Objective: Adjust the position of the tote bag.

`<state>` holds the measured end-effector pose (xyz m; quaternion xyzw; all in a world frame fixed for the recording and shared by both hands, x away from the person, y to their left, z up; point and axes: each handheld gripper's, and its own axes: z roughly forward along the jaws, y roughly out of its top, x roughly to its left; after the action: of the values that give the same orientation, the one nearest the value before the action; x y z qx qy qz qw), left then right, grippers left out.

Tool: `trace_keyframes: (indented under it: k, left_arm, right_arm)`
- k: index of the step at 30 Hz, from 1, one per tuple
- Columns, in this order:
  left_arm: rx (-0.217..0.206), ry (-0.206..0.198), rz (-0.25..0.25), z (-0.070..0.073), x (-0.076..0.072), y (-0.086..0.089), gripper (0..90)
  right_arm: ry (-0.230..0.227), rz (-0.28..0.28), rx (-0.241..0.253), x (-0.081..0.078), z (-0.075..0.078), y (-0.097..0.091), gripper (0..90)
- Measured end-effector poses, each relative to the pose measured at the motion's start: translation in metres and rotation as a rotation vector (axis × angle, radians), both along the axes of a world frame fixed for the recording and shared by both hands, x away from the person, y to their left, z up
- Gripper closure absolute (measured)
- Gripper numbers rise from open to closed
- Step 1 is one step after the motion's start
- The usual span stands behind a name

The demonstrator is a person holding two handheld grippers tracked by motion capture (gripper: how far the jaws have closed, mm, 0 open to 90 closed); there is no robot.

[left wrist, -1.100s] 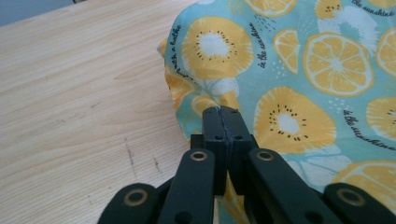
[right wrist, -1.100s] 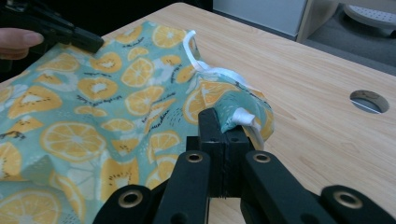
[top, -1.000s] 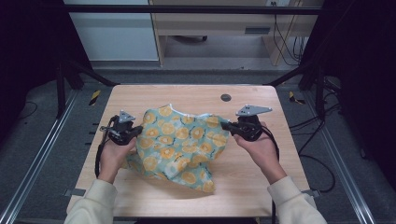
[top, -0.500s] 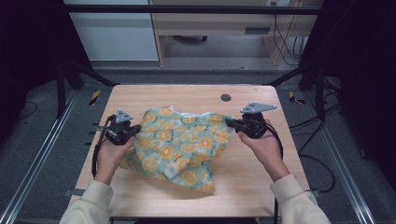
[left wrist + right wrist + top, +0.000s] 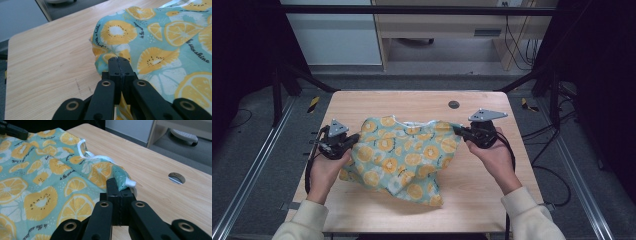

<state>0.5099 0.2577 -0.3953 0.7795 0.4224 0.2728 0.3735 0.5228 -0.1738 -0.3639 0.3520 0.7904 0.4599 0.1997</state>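
teal cloth [image 5: 404,155] printed with orange slices, "sunshine" read among script lettering, spread at table [image 5: 412,102] centre. left edge pinched by left gripper [image 5: 353,138], jaws closed on fabric. right corner clamped by right gripper [image 5: 460,131].

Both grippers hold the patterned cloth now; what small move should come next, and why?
Probably draw the two grippers apart. The left gripper and right gripper are each shut on an edge of the cloth, which lies crumpled on the table, so gentle tension would spread it.
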Motion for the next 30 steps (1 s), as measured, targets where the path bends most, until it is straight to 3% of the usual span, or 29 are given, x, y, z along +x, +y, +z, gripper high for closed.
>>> trace_keyframes:
  k: [12, 19, 30]
  left_arm:
    - [-0.015, -0.085, -0.037, 0.02, -0.035, 0.0, 90.0]
    - [-0.039, -0.112, -0.05, 0.017, -0.054, 0.005, 90.0]
    - [-0.072, -0.13, -0.075, 0.007, -0.082, 0.012, 90.0]
  right_arm:
    - [-0.063, 0.033, 0.04, -0.039, 0.016, -0.013, 90.0]
    - [-0.09, 0.054, 0.049, -0.052, 0.019, -0.012, 90.0]
    - [-0.095, 0.086, 0.068, -0.074, 0.007, -0.014, 90.0]
